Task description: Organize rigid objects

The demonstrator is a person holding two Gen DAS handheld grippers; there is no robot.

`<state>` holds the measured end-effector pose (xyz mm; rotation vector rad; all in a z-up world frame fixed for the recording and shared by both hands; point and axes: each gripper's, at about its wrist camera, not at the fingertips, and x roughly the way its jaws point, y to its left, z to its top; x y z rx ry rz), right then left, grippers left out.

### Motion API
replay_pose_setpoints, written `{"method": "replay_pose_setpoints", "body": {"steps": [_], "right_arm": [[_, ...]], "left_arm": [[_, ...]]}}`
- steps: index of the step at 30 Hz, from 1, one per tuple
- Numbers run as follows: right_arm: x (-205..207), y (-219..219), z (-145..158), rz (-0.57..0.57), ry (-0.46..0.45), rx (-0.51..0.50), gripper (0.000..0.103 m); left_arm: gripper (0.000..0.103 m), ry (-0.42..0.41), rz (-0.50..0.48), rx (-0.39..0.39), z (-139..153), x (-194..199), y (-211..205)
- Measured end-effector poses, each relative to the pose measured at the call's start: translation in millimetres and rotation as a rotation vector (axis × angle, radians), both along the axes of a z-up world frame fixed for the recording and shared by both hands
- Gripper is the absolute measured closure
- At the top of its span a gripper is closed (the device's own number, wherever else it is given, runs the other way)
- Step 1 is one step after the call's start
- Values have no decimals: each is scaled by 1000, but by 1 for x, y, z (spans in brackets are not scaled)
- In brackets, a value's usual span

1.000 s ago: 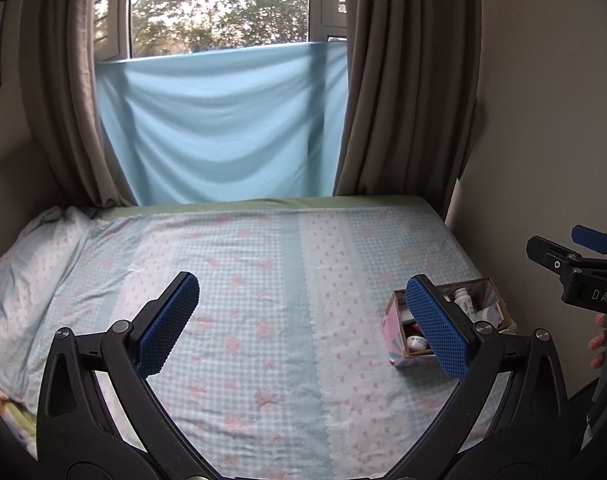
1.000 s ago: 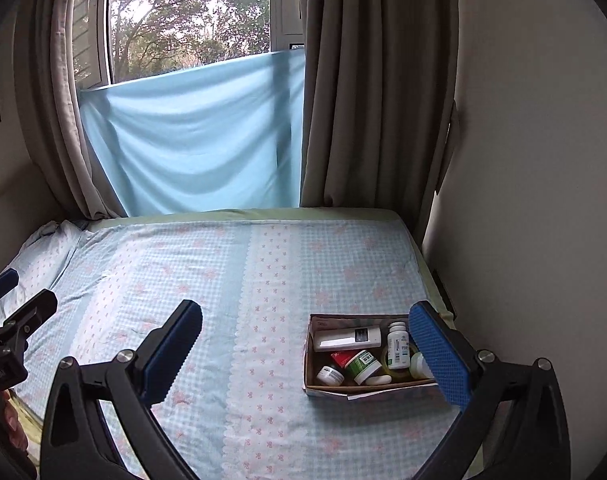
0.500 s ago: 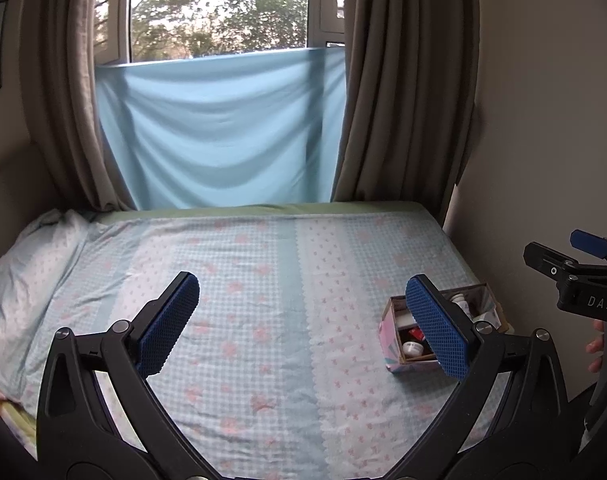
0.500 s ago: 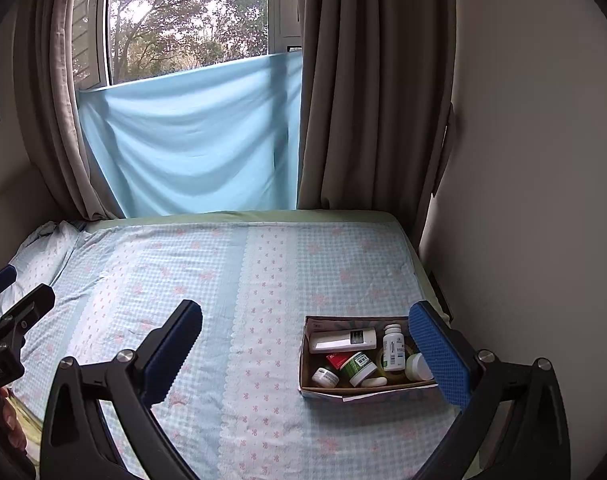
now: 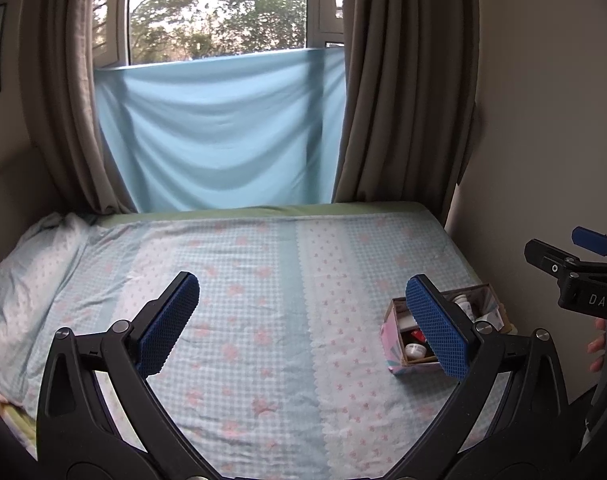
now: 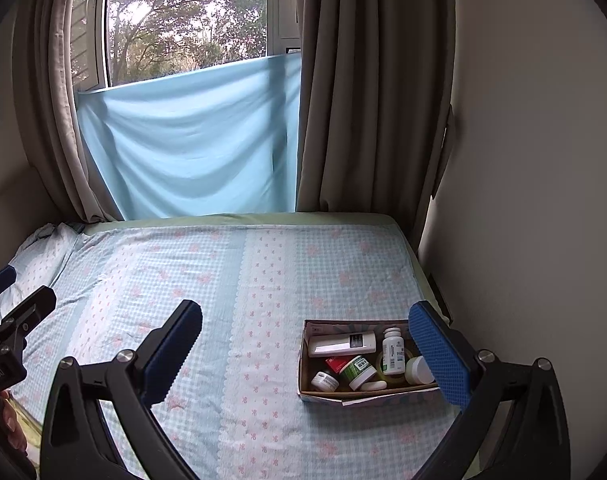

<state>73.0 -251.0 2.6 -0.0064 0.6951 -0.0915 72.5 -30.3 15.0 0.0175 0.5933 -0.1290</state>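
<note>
Both grippers have pulled back a little from the bed (image 6: 263, 280) over the last second, so the box (image 6: 367, 394) now looks a bit smaller and farther off in both views. Nothing in the box has moved. The left gripper (image 5: 303, 324) has its jaws spread wide and holds nothing, and the right gripper (image 6: 315, 352) is the same, wide open with nothing between its blue pads. The box sits on the near right part of the bed, close to the wall (image 6: 523, 200). Inside it lie a long white tube (image 6: 341, 343) on its side, a white bottle (image 6: 393, 350) standing up, a jar with a green label (image 6: 357, 372), a small jar (image 6: 324, 381) and a round white tub (image 6: 417, 370), all packed close together. No loose thing shows on the rest of the bed. That fits two stories: the things may all be tidied into the box now, or they may be waiting there to be taken out and set in order. I cannot tell which. The box looks like thin card with a pink and blue pattern outside, and one edge looks bent. The bottles and jars look like hard, smooth plastic, round and easy to roll. The bed sheet is soft cloth with small checks and pink flowers, a bit wrinkled. A blue cloth (image 6: 187, 140) hangs over the window between brown curtains (image 6: 363, 100).
</note>
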Motion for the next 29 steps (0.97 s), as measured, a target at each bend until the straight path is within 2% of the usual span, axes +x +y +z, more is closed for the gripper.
{"method": "replay_pose_setpoints", "body": {"steps": [12,25,29], "right_arm": [[1,0,0,0,-6,0,0],[2,2,-1,-10,-8,-3,0],[2,2,-2,-12,-6,-3,0]], "left_arm": [[0,-16,7,29,0,1,-3],[0,-36,31,-17,-4,3,4],[0,-57,42,13,-4,3,2]]}}
